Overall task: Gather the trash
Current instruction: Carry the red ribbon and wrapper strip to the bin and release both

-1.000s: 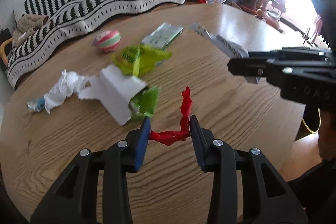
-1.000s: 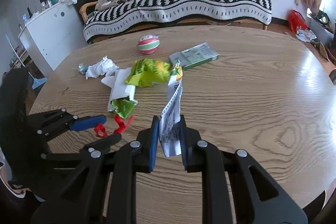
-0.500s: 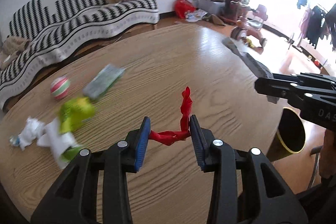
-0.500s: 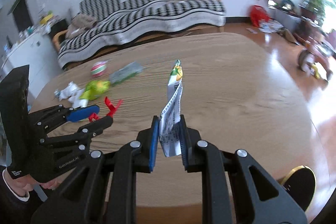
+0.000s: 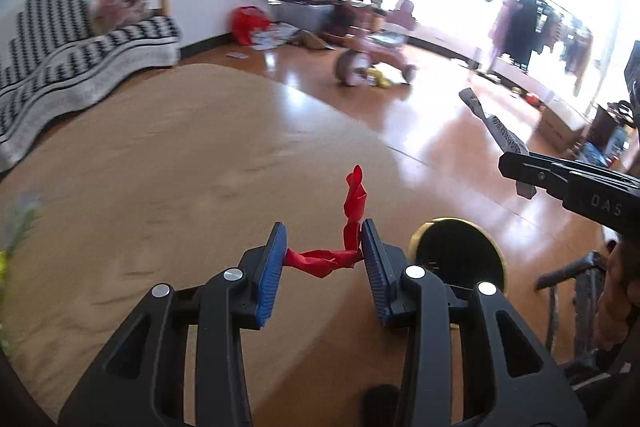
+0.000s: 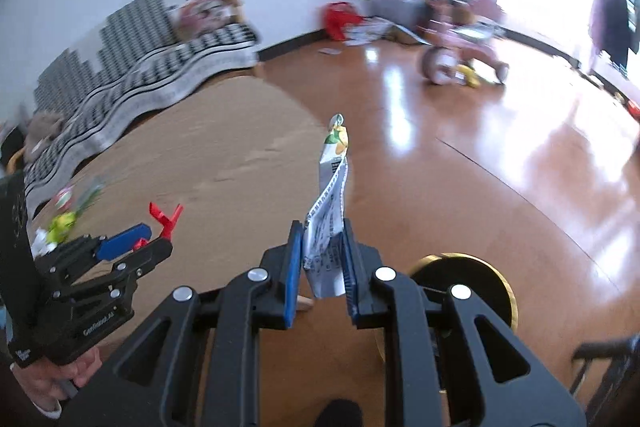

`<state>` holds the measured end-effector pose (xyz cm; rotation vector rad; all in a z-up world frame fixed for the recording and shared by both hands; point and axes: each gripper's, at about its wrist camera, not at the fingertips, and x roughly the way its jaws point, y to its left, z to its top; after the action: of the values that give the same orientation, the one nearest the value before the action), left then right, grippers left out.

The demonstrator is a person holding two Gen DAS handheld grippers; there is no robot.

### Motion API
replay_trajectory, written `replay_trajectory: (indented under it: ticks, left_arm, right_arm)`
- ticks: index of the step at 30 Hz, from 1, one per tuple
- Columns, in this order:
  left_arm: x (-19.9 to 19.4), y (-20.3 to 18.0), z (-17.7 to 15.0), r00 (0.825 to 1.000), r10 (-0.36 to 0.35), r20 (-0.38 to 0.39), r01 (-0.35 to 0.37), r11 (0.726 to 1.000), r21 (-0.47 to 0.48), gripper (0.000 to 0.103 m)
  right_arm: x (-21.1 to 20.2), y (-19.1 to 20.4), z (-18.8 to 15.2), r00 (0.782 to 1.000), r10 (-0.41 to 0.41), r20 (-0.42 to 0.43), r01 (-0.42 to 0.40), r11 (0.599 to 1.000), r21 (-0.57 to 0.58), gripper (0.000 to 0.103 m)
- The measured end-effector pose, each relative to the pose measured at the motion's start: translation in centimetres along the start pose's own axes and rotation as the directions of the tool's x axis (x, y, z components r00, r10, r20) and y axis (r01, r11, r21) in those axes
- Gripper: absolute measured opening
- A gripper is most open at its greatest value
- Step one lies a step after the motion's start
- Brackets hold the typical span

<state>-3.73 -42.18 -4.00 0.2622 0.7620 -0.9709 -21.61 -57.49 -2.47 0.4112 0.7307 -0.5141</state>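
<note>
My left gripper (image 5: 323, 255) is shut on a twisted red wrapper (image 5: 352, 219), held above the wooden table's (image 5: 180, 167) right edge. My right gripper (image 6: 320, 259) is shut on a white printed snack wrapper (image 6: 330, 211) that stands up between the pads. A round bin with a yellow rim and dark inside (image 5: 460, 255) stands on the floor just right of both grippers; it also shows in the right wrist view (image 6: 476, 271). In the right wrist view the left gripper (image 6: 136, 239) is at the left with the red wrapper (image 6: 164, 217).
More trash (image 6: 64, 223) lies blurred at the table's far left, beside a striped ball (image 6: 62, 197). A black-and-white striped sofa (image 5: 80, 43) stands behind the table. A pink tricycle (image 5: 372, 59) stands on the shiny floor. A chair frame (image 5: 576, 307) is at lower right.
Both grippers have swung to the right, away from the trash pile and over the table's right edge. The bin has come closer in both views. Both wrappers stay gripped.
</note>
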Motion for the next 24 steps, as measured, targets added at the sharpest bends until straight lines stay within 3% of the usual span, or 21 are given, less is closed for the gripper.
replay_trajectory:
  ticks: [8,12,19,24]
  left_arm:
    - [5.9,-7.8,-0.4,0.992,-0.118,-0.048,0.120,0.992,0.046,0.038]
    - [8.7,-11.0,-1.2,0.984,-0.156,-0.088,0.162,0.985,0.066,0.038]
    - [12.0,-14.0,-2.8,0.968,-0.198,-0.156,0.211,0.975,0.072,0.038]
    - [13.3,-15.1,-3.5,0.960,-0.209,-0.188,0.227,0.971,0.076,0.038]
  right_arm:
    - [-0.6,-10.4,-2.6,0.993,-0.111,-0.042,0.116,0.983,0.145,0.019]
    - [-0.1,-13.4,-3.9,0.986,-0.143,-0.084,0.155,0.972,0.175,0.019]
    - [1.6,-16.3,-6.3,0.971,-0.139,-0.194,0.182,0.957,0.226,0.019]
    - [2.1,-16.8,-6.4,0.967,-0.135,-0.217,0.185,0.955,0.230,0.019]
